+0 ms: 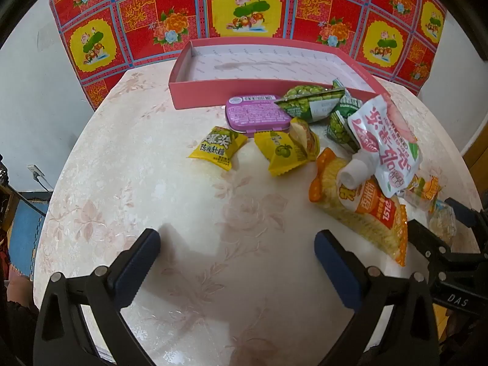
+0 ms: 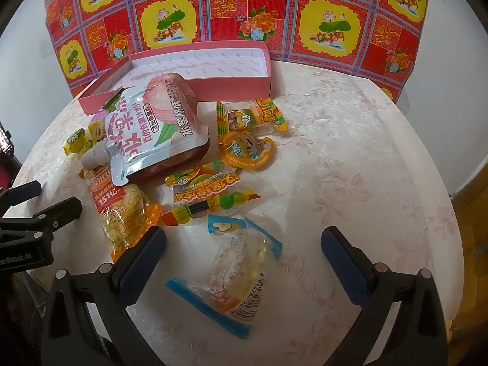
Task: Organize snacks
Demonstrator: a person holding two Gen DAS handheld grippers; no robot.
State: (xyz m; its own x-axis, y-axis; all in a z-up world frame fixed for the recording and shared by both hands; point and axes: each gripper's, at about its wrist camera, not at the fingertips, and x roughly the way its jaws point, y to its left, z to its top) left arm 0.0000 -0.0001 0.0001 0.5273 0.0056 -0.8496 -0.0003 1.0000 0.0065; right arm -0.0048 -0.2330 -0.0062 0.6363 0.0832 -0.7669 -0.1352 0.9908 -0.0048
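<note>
A pile of snacks lies on the round table in front of an empty pink box (image 1: pixel 201 91), which also shows in the right wrist view (image 2: pixel 238 87). A white spouted pouch (image 1: pixel 384 143) (image 2: pixel 158 134) rests on an orange rice-cracker bag (image 1: pixel 366 213) (image 2: pixel 125 213). A purple tin (image 1: pixel 256 113), two yellow candy packets (image 1: pixel 218 148) and green pea packets (image 1: pixel 308 103) lie near the box. My left gripper (image 1: pixel 238 256) is open and empty above bare table. My right gripper (image 2: pixel 244 253) is open, its fingers either side of a clear blue-edged packet (image 2: pixel 235 262).
Gummy packets (image 2: pixel 210 195) and an orange jelly cup (image 2: pixel 247 151) lie mid-table. A red and yellow patterned cloth (image 1: pixel 244 9) hangs behind the table. The floral tabletop (image 2: pixel 366 167) stretches to the right. The right gripper's fingers (image 1: pixel 433 238) reach in at the left view's right edge.
</note>
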